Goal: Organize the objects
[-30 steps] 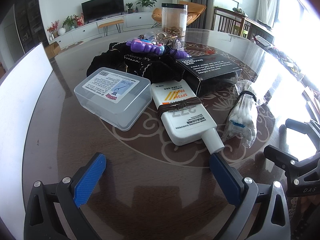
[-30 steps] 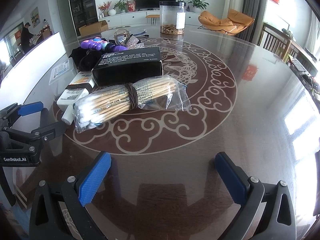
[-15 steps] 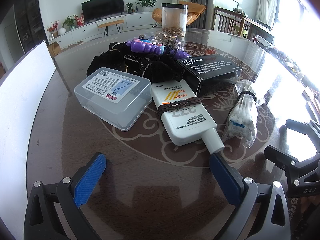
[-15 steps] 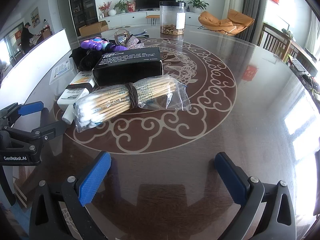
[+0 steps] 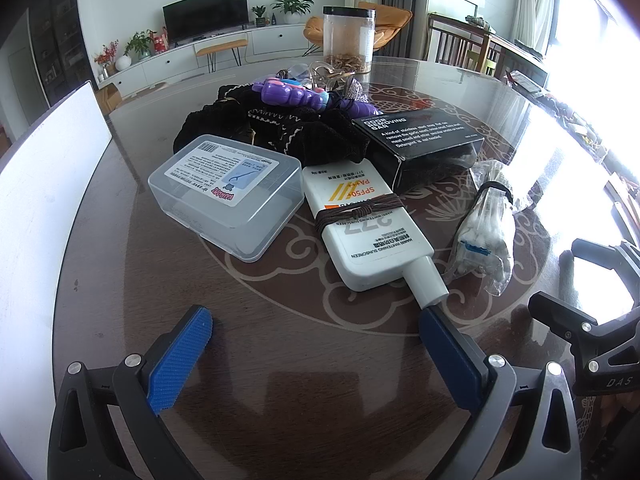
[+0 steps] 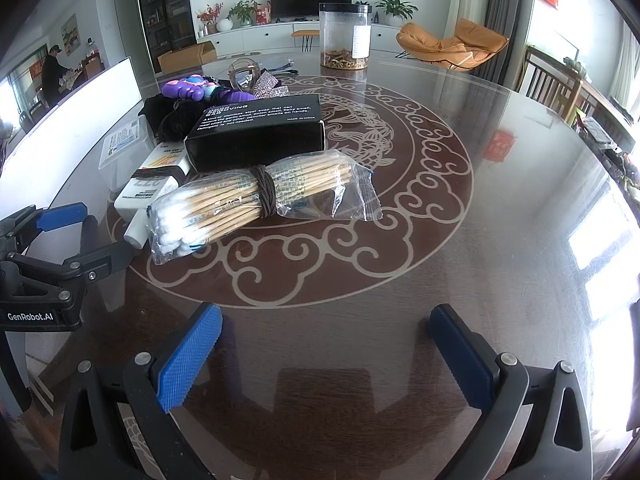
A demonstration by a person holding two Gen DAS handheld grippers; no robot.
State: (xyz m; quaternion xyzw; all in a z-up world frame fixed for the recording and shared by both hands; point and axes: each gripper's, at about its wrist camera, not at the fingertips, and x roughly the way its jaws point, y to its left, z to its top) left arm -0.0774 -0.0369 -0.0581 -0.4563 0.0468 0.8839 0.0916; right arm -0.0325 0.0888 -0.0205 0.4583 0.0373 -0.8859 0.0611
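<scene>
While both tools hover low over the glass-topped table (image 6: 500,208), the count reads as follows.

Left gripper (image 5: 316,334): one, jaws spread wide, nothing between the blue pads (image 5: 180,356); it hangs just short of the sunscreen's cap.

Right gripper (image 6: 326,338): one, jaws spread wide and empty, over bare glass near the swab bag.

Sunscreen tube (image 5: 366,224): one, white, lying flat with its cap toward the left gripper; one brown cord is wound around its middle.

Clear plastic box (image 5: 226,190): one, lid on, label up, just beside the tube on its left.

Black carton (image 5: 420,140): one, printed "ODOR REMOVING BAR", lying flat beyond the tube's far end.

Cotton swab bag (image 6: 256,200): one clear bag of wooden-stick swabs, cinched by one dark band, touching or nearly touching the carton's near side; which, I cannot tell.

Black fabric (image 5: 276,128): one heap with pale stitching, behind the box and the tube.

Purple toy (image 5: 298,94): one, resting on top of the fabric.

Small glittery items (image 6: 260,82): a little cluster beyond the toy; the number cannot be told.

Clear jar (image 6: 345,34): one, upright, black lid, brown contents at the bottom, well apart at the far side.

White board (image 5: 44,184): one, standing along the table's left edge.
</scene>
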